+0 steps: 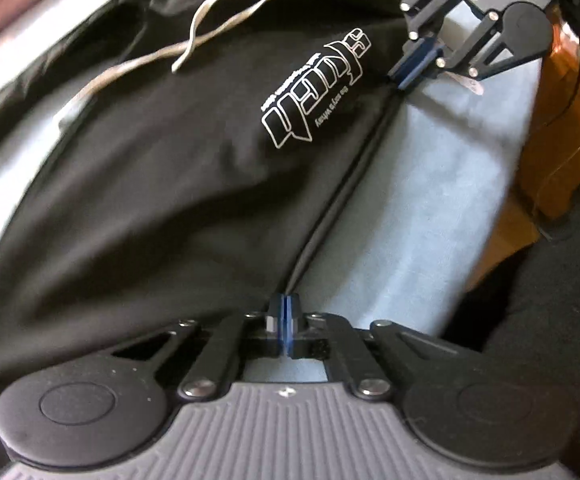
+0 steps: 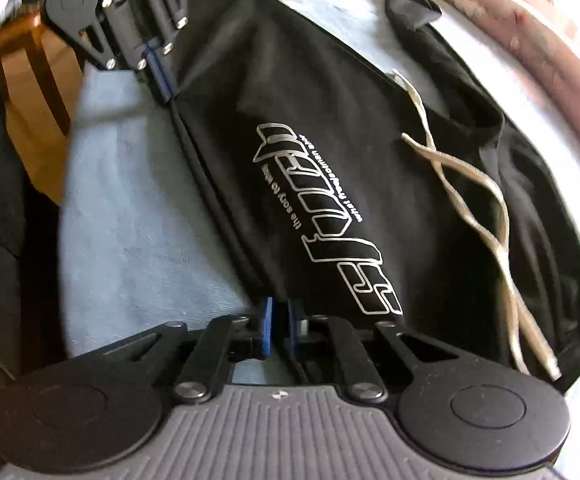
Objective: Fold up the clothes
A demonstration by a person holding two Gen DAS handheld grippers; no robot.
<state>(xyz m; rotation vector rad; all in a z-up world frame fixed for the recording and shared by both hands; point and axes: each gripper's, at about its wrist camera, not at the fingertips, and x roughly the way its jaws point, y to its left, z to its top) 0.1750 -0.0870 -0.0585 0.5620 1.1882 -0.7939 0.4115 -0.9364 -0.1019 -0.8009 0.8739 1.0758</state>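
Garment: one black hooded sweatshirt (image 1: 161, 184) with a white outlined logo (image 1: 314, 92) lies spread on a pale blue sheet (image 1: 430, 184), its zipper edge (image 1: 342, 184) running straight between the two grippers.
Place: the sheet covers a bed or padded surface; a brown wooden piece of furniture (image 1: 562, 128) stands just beside it.
Left gripper: the left gripper (image 1: 285, 320) is clenched on the near end of the zipper edge, blue pads pressed together with cloth pinched between.
Right gripper: the right gripper (image 2: 277, 320) grips the other end of the same edge; its pads stand slightly apart in its own view, with the hem passing between them, and from the left view they look closed on the fabric.
Handling: I judge the cloth soft, light and limp; it sags and wrinkles wherever it is unsupported, so the stiffer zipper seam is the sensible place to hold, at two points well apart, as here.
Slip: knit fabric is not slippery, but a thin pinch could pull free if tugged hard.
Count: one sweatshirt, one logo, two pale drawstrings (image 2: 470, 184) crossing each other, two grippers, one sheet.
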